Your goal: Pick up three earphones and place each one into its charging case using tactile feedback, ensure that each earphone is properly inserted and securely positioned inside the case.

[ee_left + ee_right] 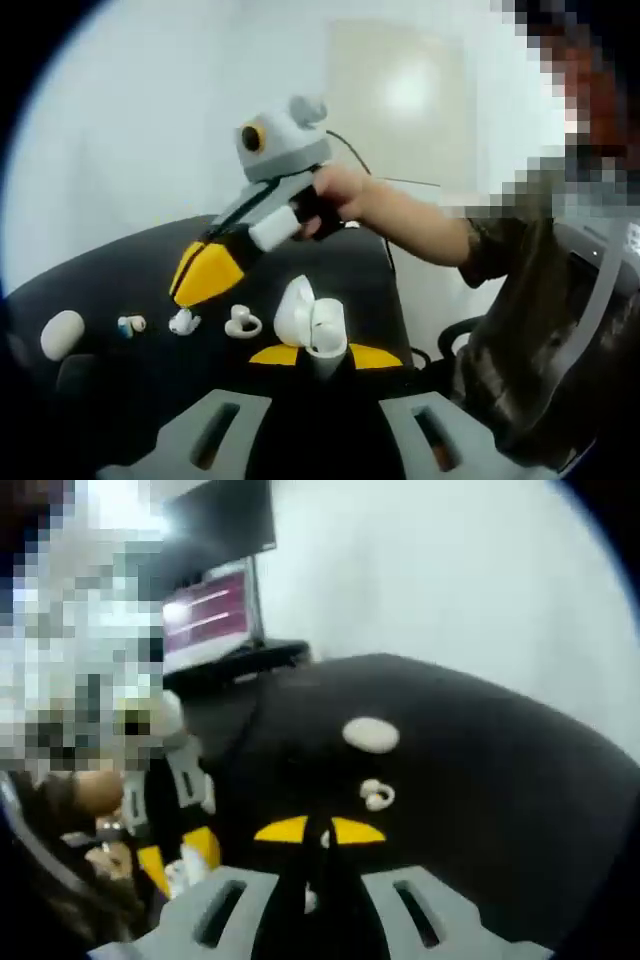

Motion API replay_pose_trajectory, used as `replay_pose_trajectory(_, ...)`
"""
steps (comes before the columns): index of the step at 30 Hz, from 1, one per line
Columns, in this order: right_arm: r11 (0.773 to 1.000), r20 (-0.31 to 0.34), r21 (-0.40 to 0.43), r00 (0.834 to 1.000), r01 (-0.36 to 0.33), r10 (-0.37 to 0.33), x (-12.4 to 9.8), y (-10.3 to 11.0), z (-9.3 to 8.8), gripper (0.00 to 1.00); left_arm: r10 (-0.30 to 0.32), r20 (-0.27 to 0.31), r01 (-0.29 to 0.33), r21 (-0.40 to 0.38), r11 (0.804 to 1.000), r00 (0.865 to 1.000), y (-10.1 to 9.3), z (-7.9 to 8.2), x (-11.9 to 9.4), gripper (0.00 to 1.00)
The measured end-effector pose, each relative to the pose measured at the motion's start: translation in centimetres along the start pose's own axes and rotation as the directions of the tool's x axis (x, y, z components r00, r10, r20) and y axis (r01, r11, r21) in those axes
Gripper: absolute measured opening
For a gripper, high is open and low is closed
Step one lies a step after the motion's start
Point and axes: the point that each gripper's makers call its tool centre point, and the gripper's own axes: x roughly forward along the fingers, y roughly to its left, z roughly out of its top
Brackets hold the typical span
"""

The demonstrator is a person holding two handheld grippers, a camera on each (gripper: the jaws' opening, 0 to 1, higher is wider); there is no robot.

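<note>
In the left gripper view, the left gripper (322,352) pinches an open white charging case (312,322) between its yellow-tipped jaws, lid tipped back to the left and the mouth facing up. The right gripper (208,272) hangs above the table with its yellow tip pointing down and to the left, carried by the person's hand (340,195); whether its jaws are spread or closed cannot be read there.

In the right gripper view, the right gripper's own yellow tips (320,832) stand almost together with something small and dark between them, too blurred to name.

Three loose earphones lie in a row on the black table (110,265), left of the held case: a white hook-shaped earphone (242,322) nearest the case, a white earbud (183,322) next, then a small earbud with a blue tip (130,325). A closed oval white case (61,334) sits furthest left. The row lies just below and beyond the right gripper's tip, so the right one is probably the picker while the left one steadies the case.

The table is matte black; behind it a pale wall, and a lit monitor (208,615) stands at the far edge.
</note>
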Motion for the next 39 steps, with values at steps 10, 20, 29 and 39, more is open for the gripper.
replay_pose_trajectory(10, 1.0, 0.011, 0.002, 1.0, 0.024, -0.024, -0.6, -2.6, 0.4, 0.13, -0.007, 0.0, 0.007, 0.002, 1.0, 1.0, 0.0, -0.1, -0.2, 0.14)
replay_pose_trajectory(20, 0.996, 0.004, -0.073, 0.998, -0.055, 0.055, 1.0, -0.2, -0.5, 0.17, -0.007, -0.001, 0.007, 0.005, 1.0, 1.0, -0.2, -0.1, -0.1, 0.14)
replay_pose_trajectory(29, 0.978, 0.037, -0.074, 0.979, -0.196, 0.199, -1.1, 3.0, 0.4, 0.17, -0.006, 0.0, 0.006, 0.007, 1.0, 1.0, -0.2, 0.0, -0.1, 0.14)
replay_pose_trajectory(39, 0.997, 0.079, 0.027, 0.995, -0.068, 0.066, 0.9, -2.3, 0.3, 0.18, -0.006, -0.001, 0.006, 0.006, 1.0, 1.0, -0.1, 0.0, -0.1, 0.14)
